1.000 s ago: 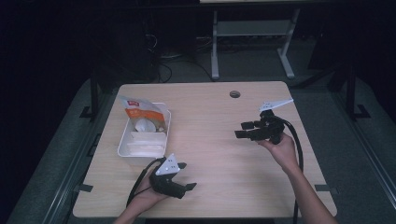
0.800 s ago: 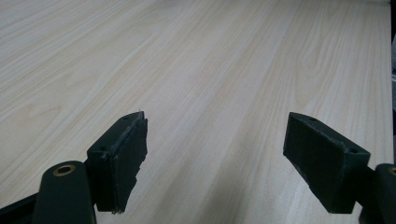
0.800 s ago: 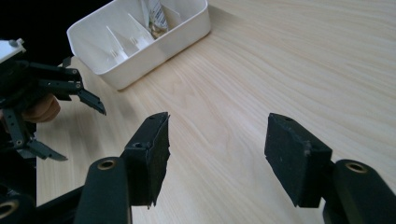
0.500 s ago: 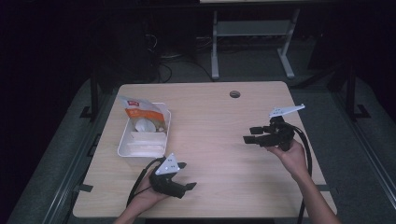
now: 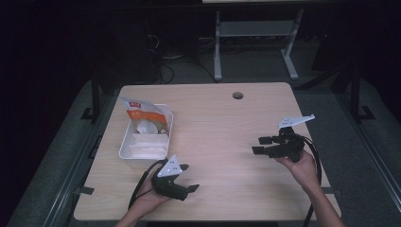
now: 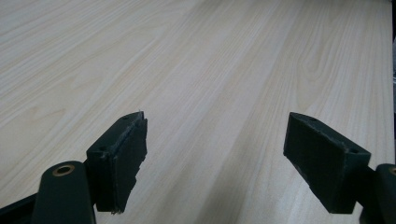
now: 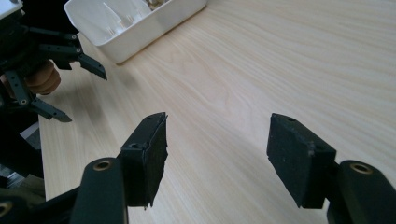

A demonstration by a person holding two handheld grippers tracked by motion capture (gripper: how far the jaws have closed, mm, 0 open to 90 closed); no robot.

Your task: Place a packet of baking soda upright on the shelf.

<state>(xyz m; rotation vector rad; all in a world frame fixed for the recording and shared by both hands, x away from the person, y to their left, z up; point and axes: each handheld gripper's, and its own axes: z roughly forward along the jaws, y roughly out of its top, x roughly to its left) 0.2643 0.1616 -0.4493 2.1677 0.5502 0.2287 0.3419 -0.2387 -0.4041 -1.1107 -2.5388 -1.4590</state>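
Your white tray (image 5: 124,150) sits near the left edge of the light wood table (image 5: 213,123), toward your left side. An orange and white packet (image 5: 140,112) leans out over its far end, a round white item lies just below the packet, and pale flat pieces fill the near end (what they are is too small to tell). In the right gripper view the tray (image 7: 140,32) appears at the upper left.

Your left gripper (image 5: 185,177) rests low at the near edge of the table, just in front of the tray but apart from it, its 2 jaws spread wide with only bare wood between them (image 6: 212,163). Your left hand (image 5: 146,201) holds it from below.

Your right gripper (image 5: 259,145) is well apart from the tray, over the right part of the table and pointing left. Its 2 jaws also stand wide, empty, over bare wood (image 7: 217,154). Your right hand (image 5: 302,166) grips it from behind.
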